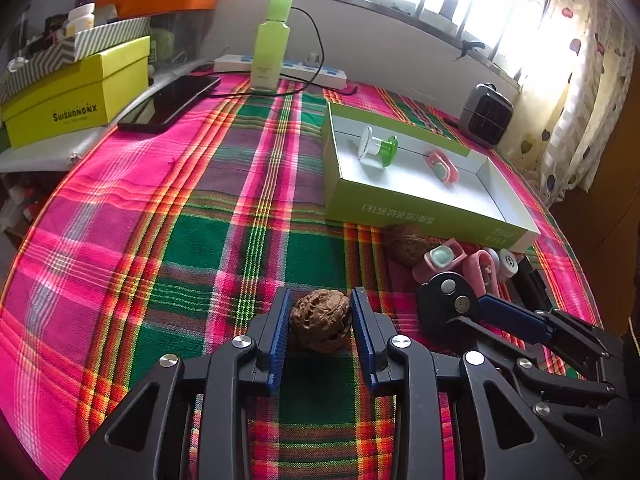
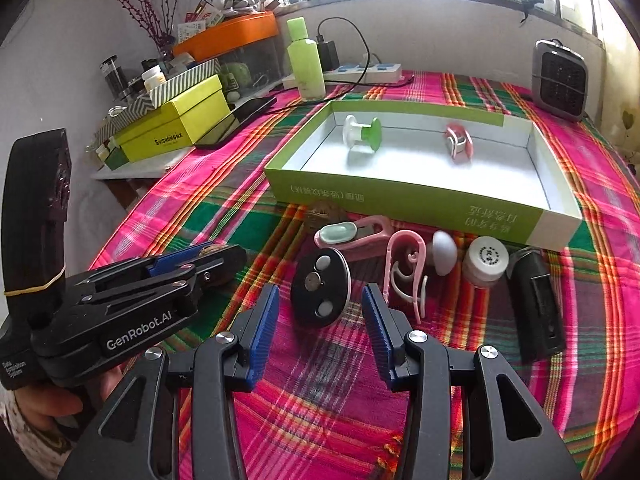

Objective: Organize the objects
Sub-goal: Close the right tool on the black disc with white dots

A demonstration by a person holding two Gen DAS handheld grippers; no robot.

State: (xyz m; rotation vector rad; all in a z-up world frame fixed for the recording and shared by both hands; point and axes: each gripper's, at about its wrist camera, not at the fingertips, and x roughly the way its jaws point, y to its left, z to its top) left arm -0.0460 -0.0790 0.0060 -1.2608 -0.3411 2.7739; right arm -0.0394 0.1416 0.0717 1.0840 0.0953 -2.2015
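A brown walnut [image 1: 321, 326] rests on the plaid cloth with my left gripper [image 1: 321, 320] shut on it, blue pads [image 1: 280, 320] pressed to both sides. My right gripper [image 2: 321, 292] is open, its tips on either side of a black oval disc [image 2: 320, 292] with gaps showing on both sides. A second walnut [image 2: 324, 212] lies against the front wall of the green box lid [image 2: 400, 200]. That lid holds a green-and-white spool [image 2: 362, 134] and a pink clip [image 2: 458, 142]. In the right wrist view my left gripper [image 2: 192, 260] sits low at the left, held by a hand.
In front of the lid lie a pink-and-mint clip [image 2: 348, 236], a pink hook [image 2: 404, 268], a white egg shape [image 2: 444, 252], a white jar [image 2: 486, 260] and a black device [image 2: 538, 304]. At the back stand a green bottle [image 2: 306, 60], phone [image 2: 240, 120], yellow box [image 2: 176, 132] and small heater [image 2: 560, 76].
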